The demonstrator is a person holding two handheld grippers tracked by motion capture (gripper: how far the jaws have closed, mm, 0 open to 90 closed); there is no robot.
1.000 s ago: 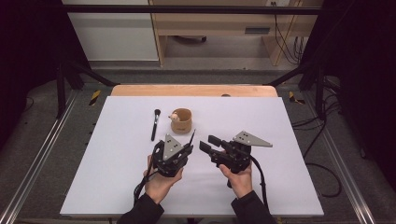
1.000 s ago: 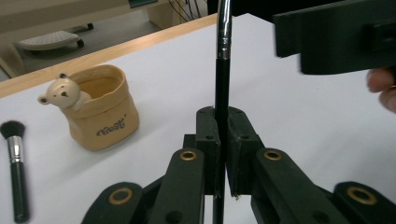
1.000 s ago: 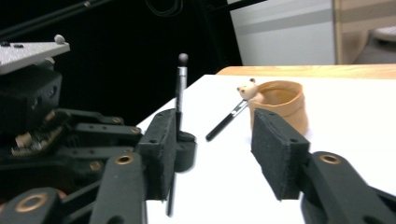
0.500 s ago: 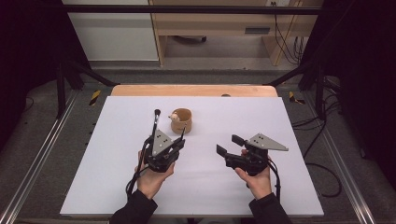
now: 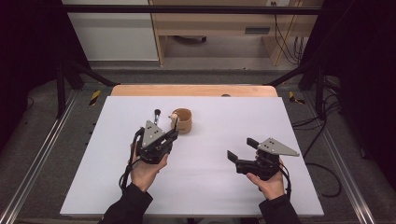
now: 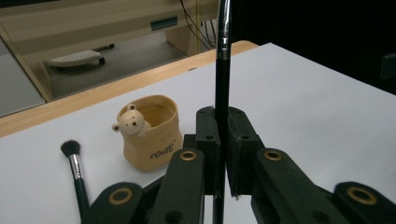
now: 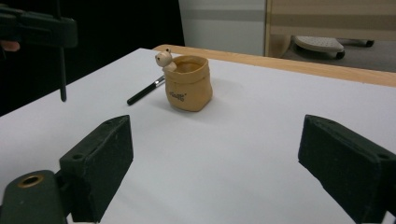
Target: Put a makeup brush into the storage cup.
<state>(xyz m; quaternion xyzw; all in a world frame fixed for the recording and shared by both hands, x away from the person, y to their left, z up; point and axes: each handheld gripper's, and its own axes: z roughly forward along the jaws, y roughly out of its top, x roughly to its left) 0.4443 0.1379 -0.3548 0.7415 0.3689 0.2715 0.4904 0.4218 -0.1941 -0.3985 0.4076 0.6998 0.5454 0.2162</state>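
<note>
My left gripper (image 6: 223,128) is shut on a thin black rod (image 6: 222,70) that stands upright between its jaws. In the high view the left gripper (image 5: 172,134) hovers just near and left of a tan fabric cup with a small bear head on its rim (image 5: 182,120). A black makeup brush (image 6: 76,170) lies on the table left of the cup (image 6: 150,133). My right gripper (image 5: 242,148) is open and holds nothing, well to the right of the cup. From the right gripper view (image 7: 215,154), the cup (image 7: 189,84) stands ahead, and the rod (image 7: 61,70) hangs at the far left.
The white tabletop (image 5: 224,121) has a wooden strip (image 5: 196,90) along its far edge. A wooden bench and cables (image 5: 285,42) stand on the floor beyond. Metal rails (image 5: 37,154) run beside the table.
The two grippers have drawn apart. The left one moved left and forward toward the cup with the rod in it. The right one moved to the right.
</note>
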